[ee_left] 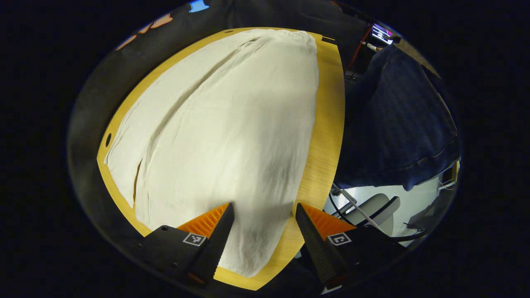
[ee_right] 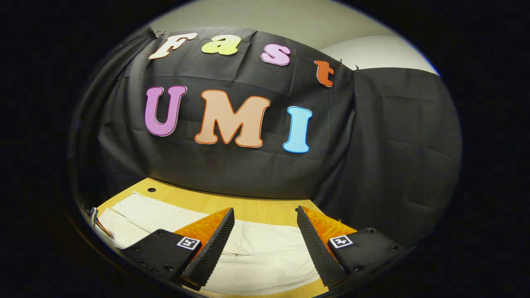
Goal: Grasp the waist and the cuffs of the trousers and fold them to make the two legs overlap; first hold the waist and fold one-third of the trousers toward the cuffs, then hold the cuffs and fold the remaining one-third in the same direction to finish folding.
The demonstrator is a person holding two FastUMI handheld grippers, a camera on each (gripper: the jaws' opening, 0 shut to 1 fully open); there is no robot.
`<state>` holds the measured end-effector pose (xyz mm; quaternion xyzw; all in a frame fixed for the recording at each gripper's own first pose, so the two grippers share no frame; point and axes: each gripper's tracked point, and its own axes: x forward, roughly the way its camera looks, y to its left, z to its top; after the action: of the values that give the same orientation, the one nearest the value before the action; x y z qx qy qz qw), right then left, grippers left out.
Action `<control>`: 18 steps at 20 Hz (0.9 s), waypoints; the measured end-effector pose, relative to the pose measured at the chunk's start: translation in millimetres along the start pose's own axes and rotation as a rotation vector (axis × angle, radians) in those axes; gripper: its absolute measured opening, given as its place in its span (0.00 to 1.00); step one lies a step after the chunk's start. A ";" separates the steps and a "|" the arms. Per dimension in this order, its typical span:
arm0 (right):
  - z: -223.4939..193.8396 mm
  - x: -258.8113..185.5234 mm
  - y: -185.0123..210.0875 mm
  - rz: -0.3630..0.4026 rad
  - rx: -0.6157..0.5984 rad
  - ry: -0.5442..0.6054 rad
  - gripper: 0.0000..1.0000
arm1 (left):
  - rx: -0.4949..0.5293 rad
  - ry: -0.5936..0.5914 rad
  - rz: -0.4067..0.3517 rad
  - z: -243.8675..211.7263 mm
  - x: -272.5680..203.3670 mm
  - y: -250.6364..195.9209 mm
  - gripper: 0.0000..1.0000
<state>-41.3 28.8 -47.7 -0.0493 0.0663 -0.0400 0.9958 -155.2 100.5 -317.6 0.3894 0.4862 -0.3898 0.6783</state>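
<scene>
Cream trousers [ee_left: 223, 124] lie spread flat along the wooden table [ee_left: 327, 124] in the left gripper view, one end near me and the other at the far edge. My left gripper [ee_left: 263, 236] hovers open above the near end, its fingers on either side of the cloth without touching it. In the right gripper view the trousers [ee_right: 256, 256] stretch across the table [ee_right: 248, 207] below my right gripper [ee_right: 265, 244], which is open and holds nothing.
A person in dark blue clothing [ee_left: 397, 120] stands at the table's right side in the left gripper view. A chair [ee_left: 372, 211] stands on the pale floor below. The black cloth wall [ee_right: 248, 165] rises just behind the table's far edge.
</scene>
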 end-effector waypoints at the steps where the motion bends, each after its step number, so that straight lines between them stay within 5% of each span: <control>1: 0.0 1.6 2.2 0.006 -0.009 0.003 0.97 | 0.006 0.011 0.001 -3.4 1.4 -0.6 0.90; 12: -16.0 22.0 24.0 0.107 -0.009 0.028 0.98 | 0.035 0.205 -0.030 -12.1 5.9 -2.0 0.82; 18: -33.5 36.8 27.0 0.185 -0.011 0.065 0.98 | 0.060 0.303 -0.027 -12.3 7.1 12.7 0.51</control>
<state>-7.5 49.4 -88.2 -0.0469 0.1033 0.0508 0.9922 -146.4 115.5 -325.3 0.4572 0.5762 -0.3498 0.5801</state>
